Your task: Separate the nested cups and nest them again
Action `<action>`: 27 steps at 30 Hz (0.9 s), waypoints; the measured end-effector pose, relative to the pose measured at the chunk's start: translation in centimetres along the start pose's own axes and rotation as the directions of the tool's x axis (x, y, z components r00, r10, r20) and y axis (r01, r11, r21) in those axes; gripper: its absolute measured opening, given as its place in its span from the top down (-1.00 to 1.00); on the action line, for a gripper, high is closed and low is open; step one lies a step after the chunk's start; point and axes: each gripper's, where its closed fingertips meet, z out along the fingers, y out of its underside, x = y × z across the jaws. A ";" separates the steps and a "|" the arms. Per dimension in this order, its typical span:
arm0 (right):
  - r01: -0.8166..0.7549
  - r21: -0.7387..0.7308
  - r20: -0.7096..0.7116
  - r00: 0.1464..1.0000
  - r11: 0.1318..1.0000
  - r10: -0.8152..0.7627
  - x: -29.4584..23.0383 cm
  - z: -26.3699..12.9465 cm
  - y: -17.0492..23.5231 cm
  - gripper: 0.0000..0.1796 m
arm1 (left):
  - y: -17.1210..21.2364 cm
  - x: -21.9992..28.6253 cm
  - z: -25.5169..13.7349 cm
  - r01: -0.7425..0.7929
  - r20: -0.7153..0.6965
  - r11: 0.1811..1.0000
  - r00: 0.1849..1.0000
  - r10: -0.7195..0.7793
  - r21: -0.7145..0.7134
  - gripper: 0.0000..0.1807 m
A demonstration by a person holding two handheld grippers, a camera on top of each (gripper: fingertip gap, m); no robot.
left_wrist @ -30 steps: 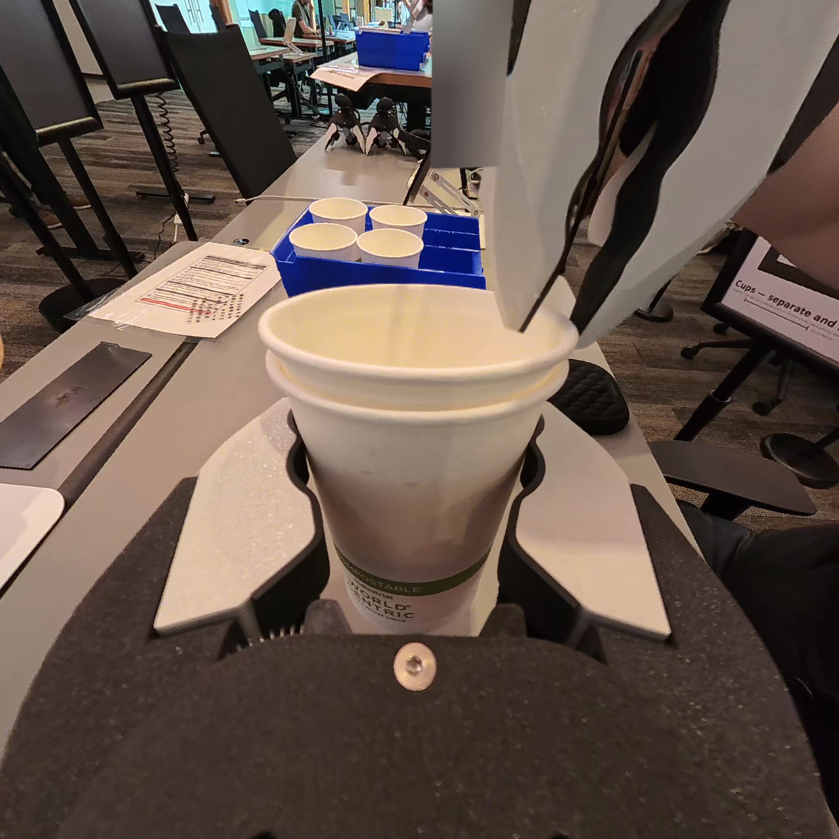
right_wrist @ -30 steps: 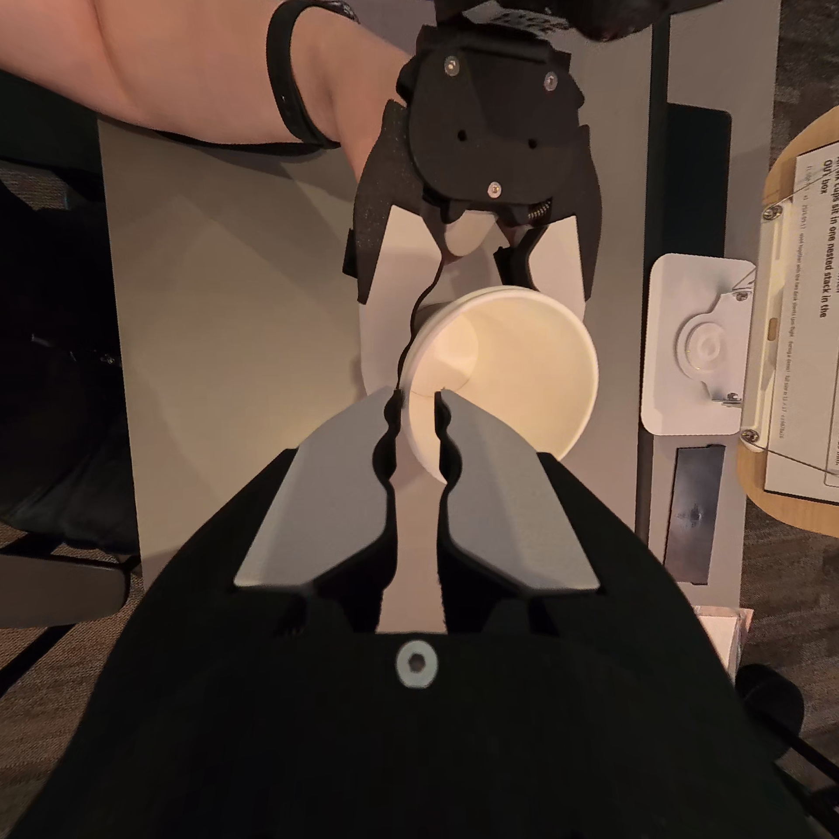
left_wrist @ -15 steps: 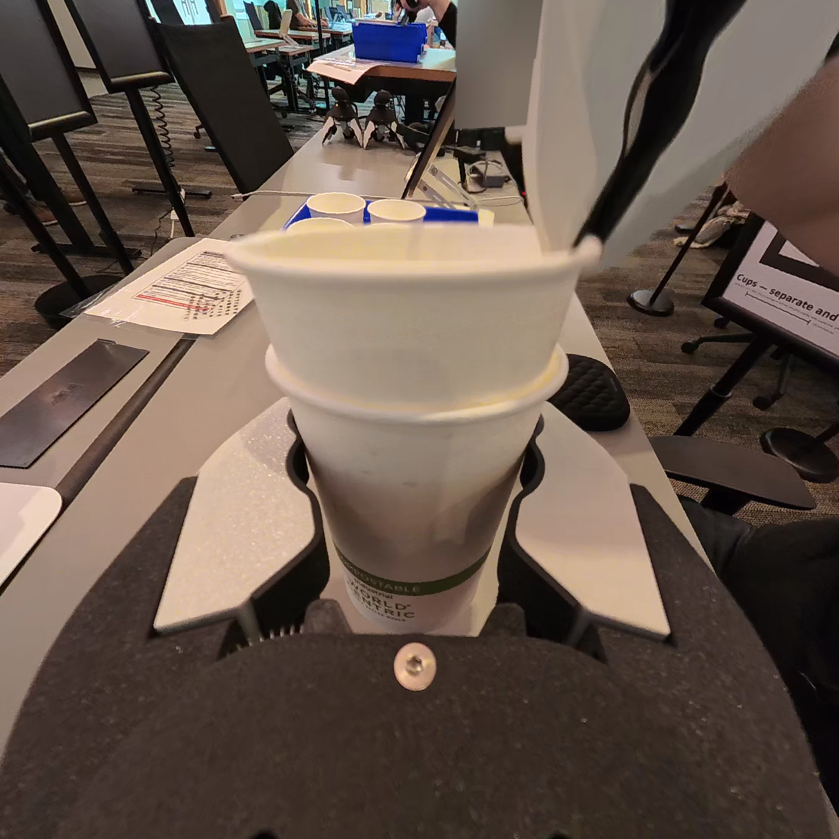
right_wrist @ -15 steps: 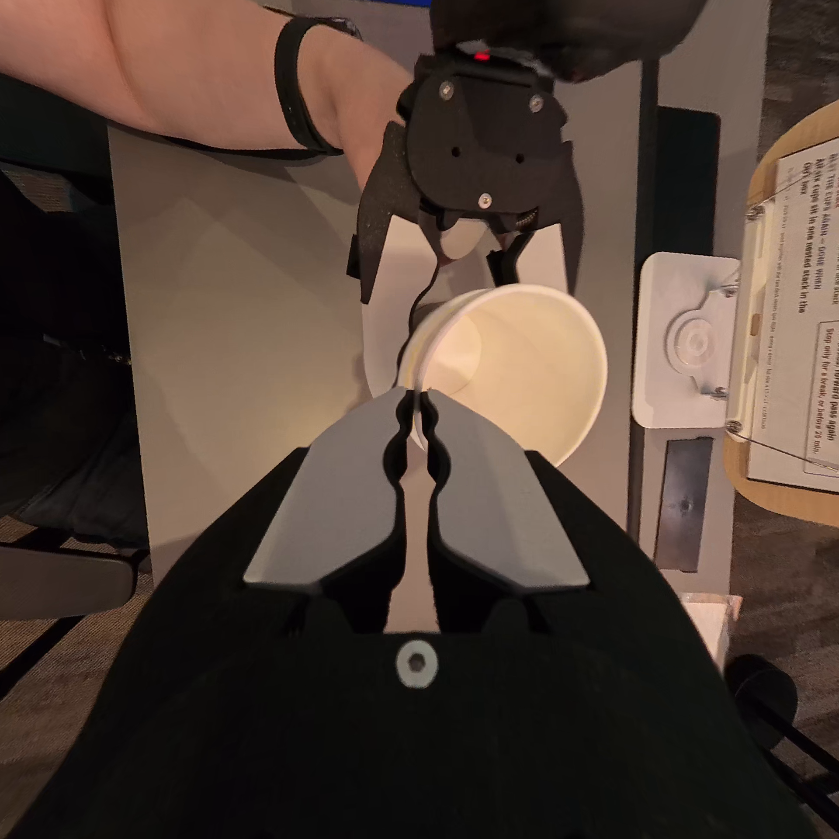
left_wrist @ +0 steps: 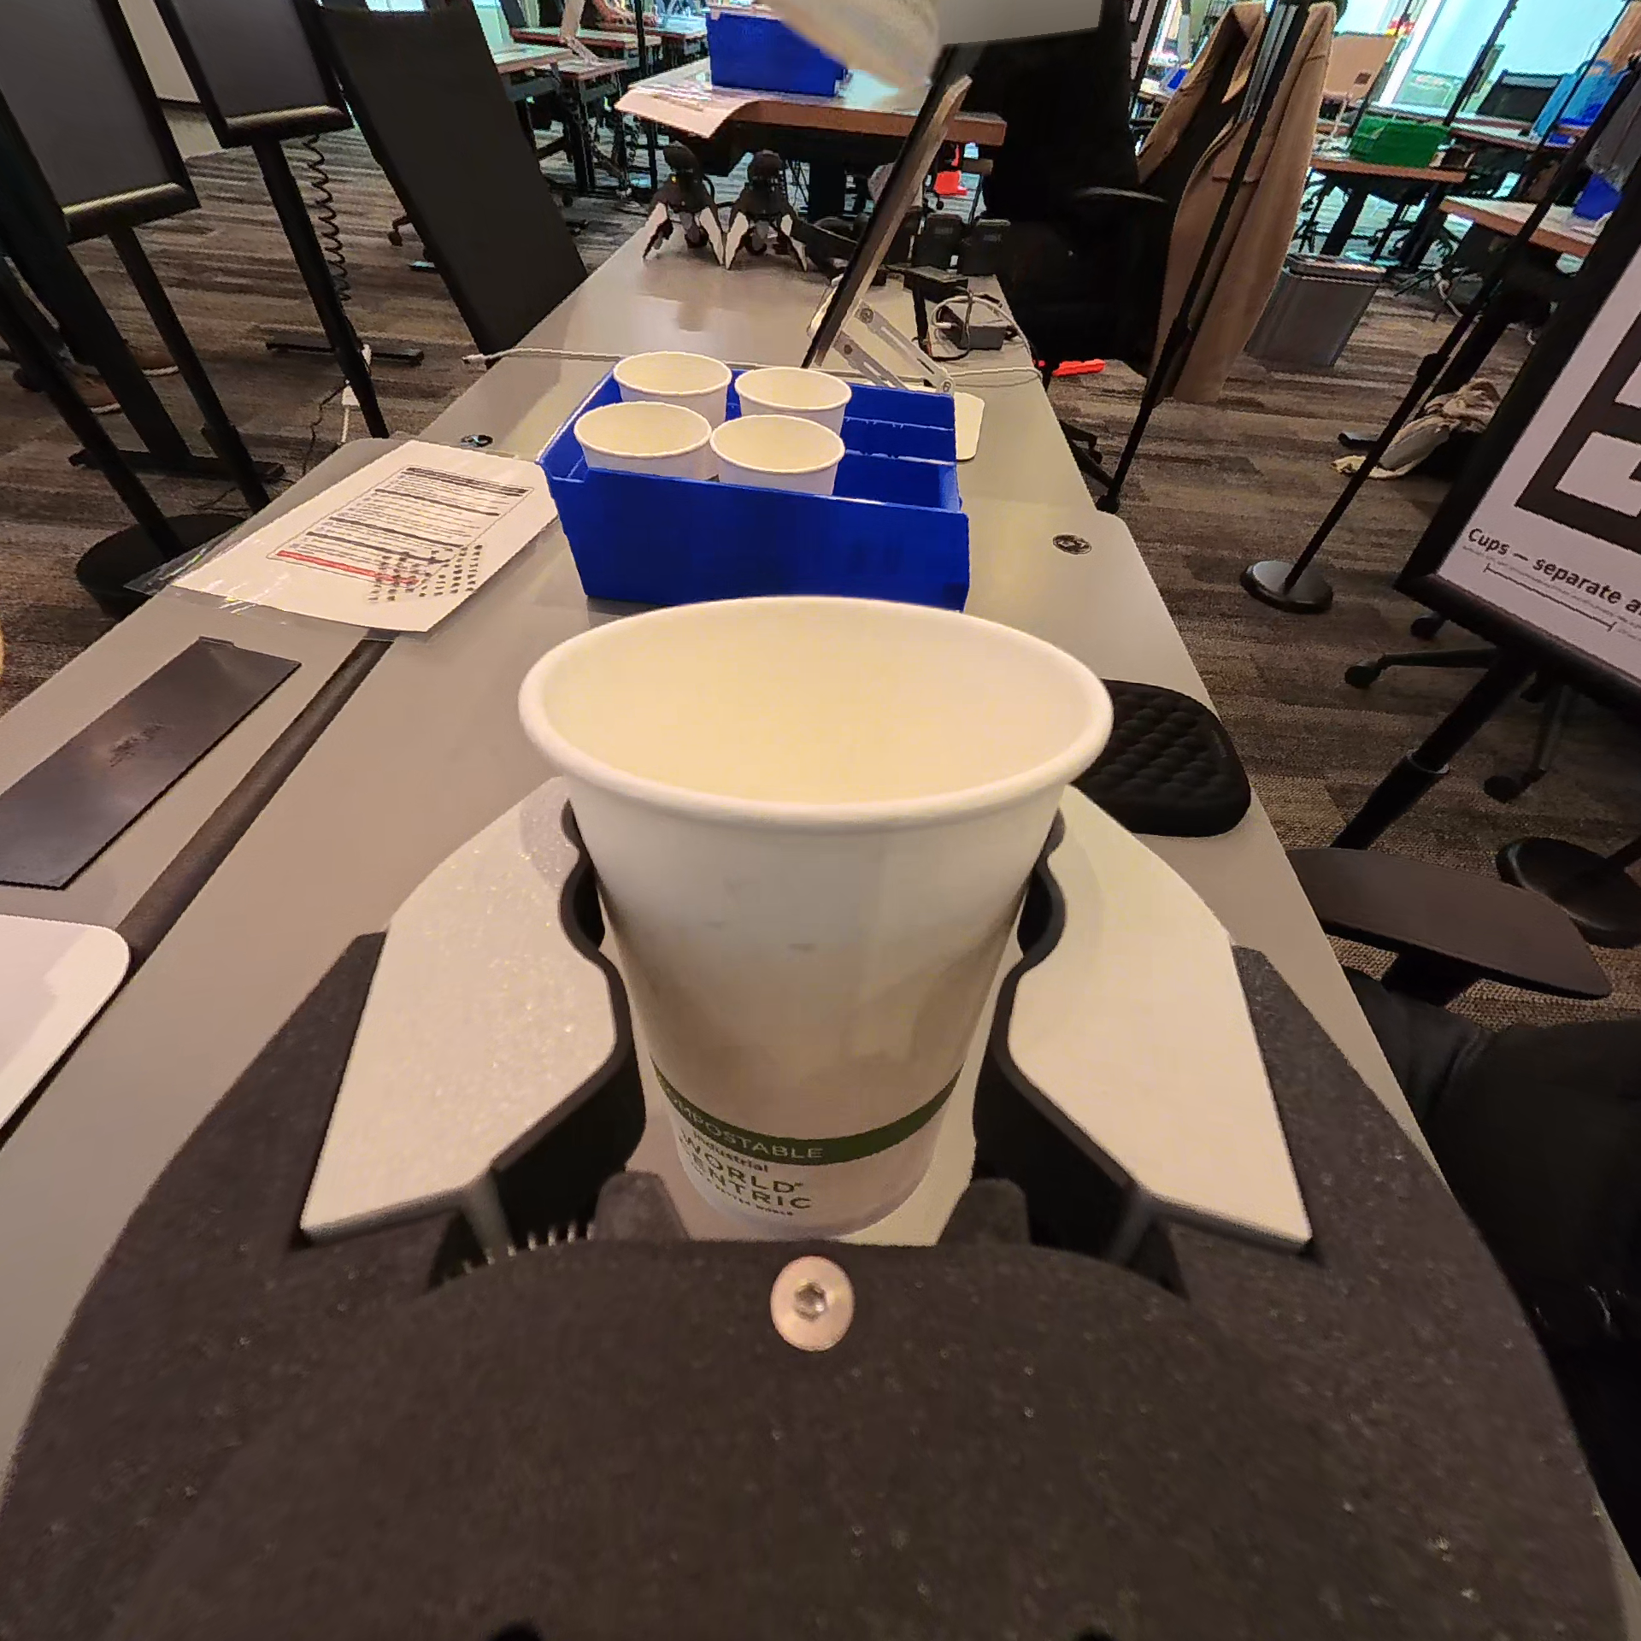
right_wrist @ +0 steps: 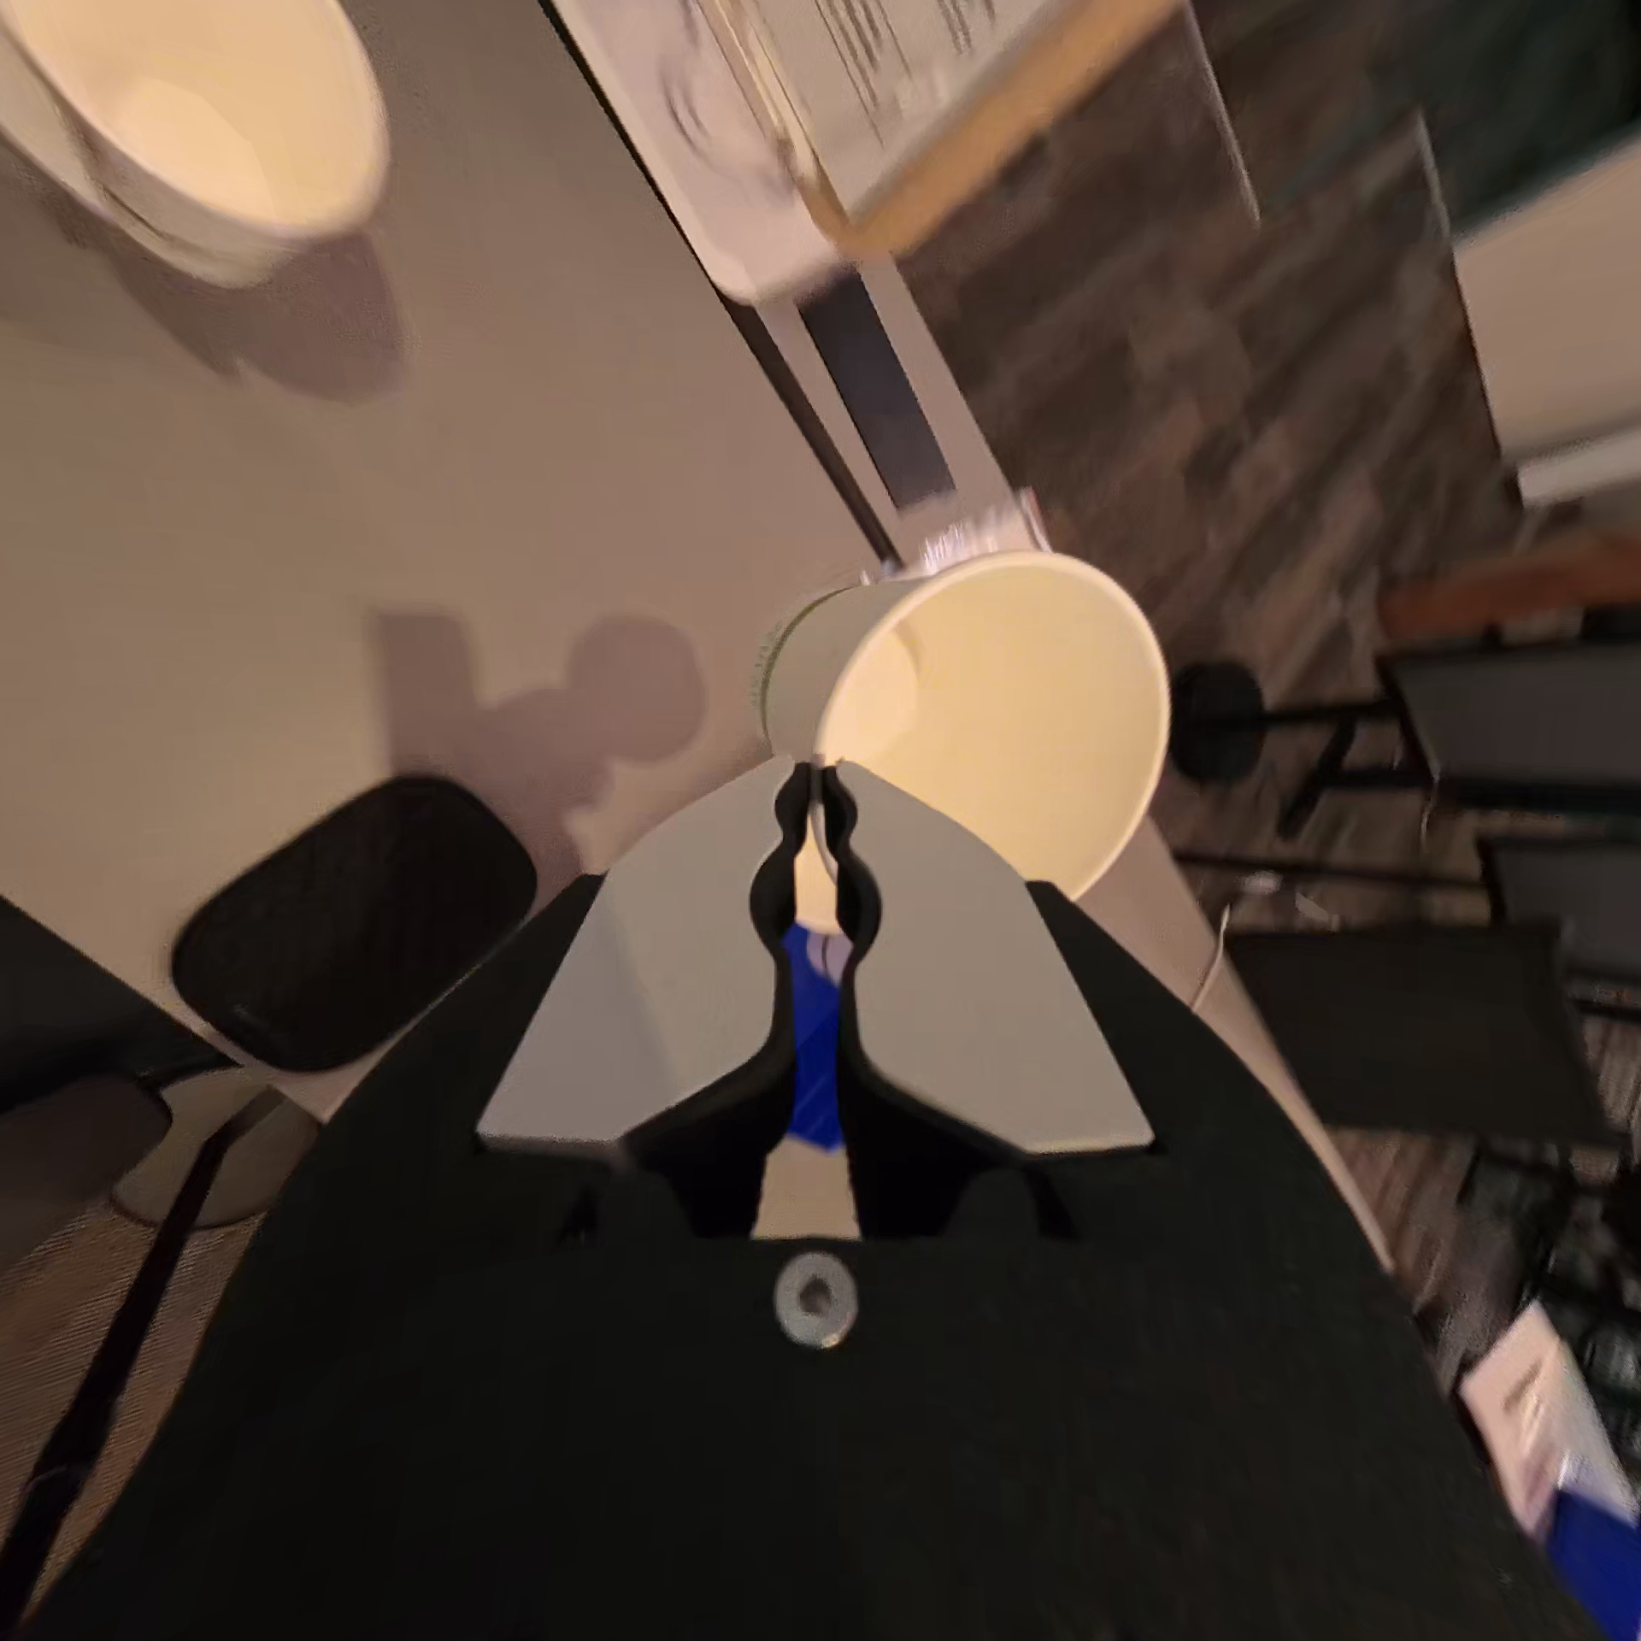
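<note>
**Last nested pair pulled apart; both cups held clear of each other**

Left gripper (left_wrist: pixel 812 897): jaws closed around the lower body of an upright white paper cup with green band (left_wrist: pixel 815 852), held over the grey surface (left_wrist: pixel 373 799); interior empty, nothing nested inside. Right gripper (right_wrist: pixel 819 780): jaws pressed together, pinching the rim of a second white paper cup (right_wrist: pixel 977 710), tilted on its side in the air, well apart from the first; view blurred. Farther along the surface: blue bin (left_wrist: pixel 764 533) with four single paper cups (left_wrist: pixel 719 417) standing upright in its left end, two by two. Beside the bin, a printed sheet (left_wrist: pixel 382 542); right of the held cup, a black pad (left_wrist: pixel 1154 755).

Progress, as judged: separation apparently complete, with six cups apart. Remaining: placement of the two held cups, then the whole re-nesting phase.
</note>
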 end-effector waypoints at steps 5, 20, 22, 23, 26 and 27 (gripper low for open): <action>-0.196 -0.124 -0.044 0.980 0.973 0.192 1.4 2.6 11.5 0.98 | 0.1 0.1 0.1 -0.008 0.003 1.000 1.000 0.008 -0.011 -0.03; -0.434 -0.363 -0.096 0.898 0.825 0.430 -1.6 14.9 29.9 0.97 | 0.2 -0.1 0.0 -0.008 0.009 1.000 1.000 0.008 -0.014 -0.03; -0.425 -0.374 -0.101 0.902 0.824 0.420 -1.7 15.5 30.4 0.97 | 0.2 -0.2 0.0 -0.007 0.009 1.000 1.000 0.007 -0.016 -0.03; -0.420 -0.380 -0.103 0.905 0.824 0.413 -1.8 15.8 30.6 0.97 | 0.2 -0.2 0.1 -0.007 0.009 1.000 1.000 0.007 -0.017 -0.03; -0.399 -0.411 -0.106 0.914 0.819 0.392 -2.0 16.4 31.3 0.97 | 0.3 -0.2 0.1 -0.007 0.011 1.000 1.000 0.007 -0.021 -0.03; -0.395 -0.422 -0.105 0.915 0.816 0.389 -2.1 16.6 31.5 0.97 | 0.4 -0.2 0.1 -0.007 0.011 1.000 1.000 0.007 -0.022 -0.03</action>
